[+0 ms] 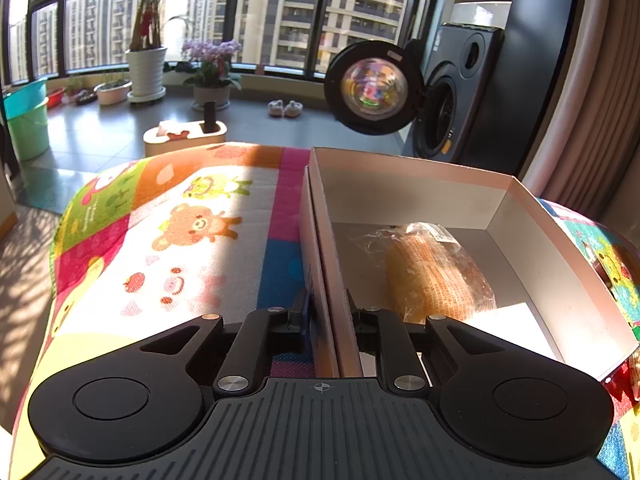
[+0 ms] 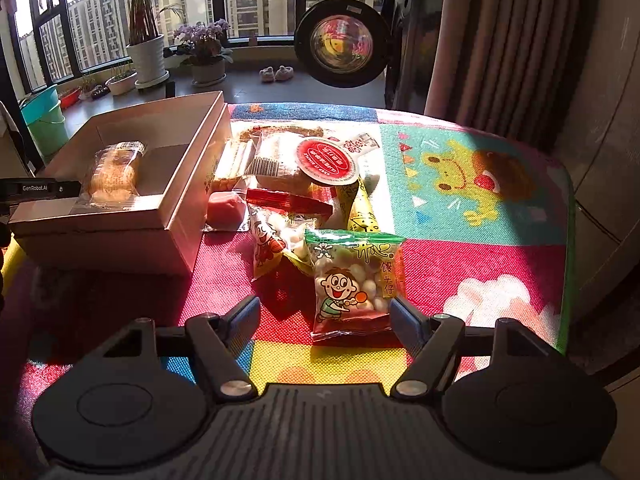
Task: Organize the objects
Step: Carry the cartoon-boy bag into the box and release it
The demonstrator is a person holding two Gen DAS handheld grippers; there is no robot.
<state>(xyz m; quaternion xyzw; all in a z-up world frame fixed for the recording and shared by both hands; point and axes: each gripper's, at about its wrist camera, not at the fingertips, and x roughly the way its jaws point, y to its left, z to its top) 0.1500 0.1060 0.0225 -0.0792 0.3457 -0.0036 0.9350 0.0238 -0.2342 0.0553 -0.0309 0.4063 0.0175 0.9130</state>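
A bright cartoon-print cloth (image 2: 460, 184) covers the tabletop. The cardboard box (image 2: 132, 224) sits toward its left edge, with a wrapped bread roll (image 1: 432, 276) inside. Just right of the box lies a heap of snack packets (image 2: 304, 176). The left claw (image 1: 326, 308) is clamped on the box's left wall. The right claw (image 2: 325, 312) is spread wide around the nearest green-topped packet (image 2: 352, 280), gripping nothing.

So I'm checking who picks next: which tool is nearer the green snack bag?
Right. The right tool is open just in front of the green snack bag; the left tool grips the box wall.
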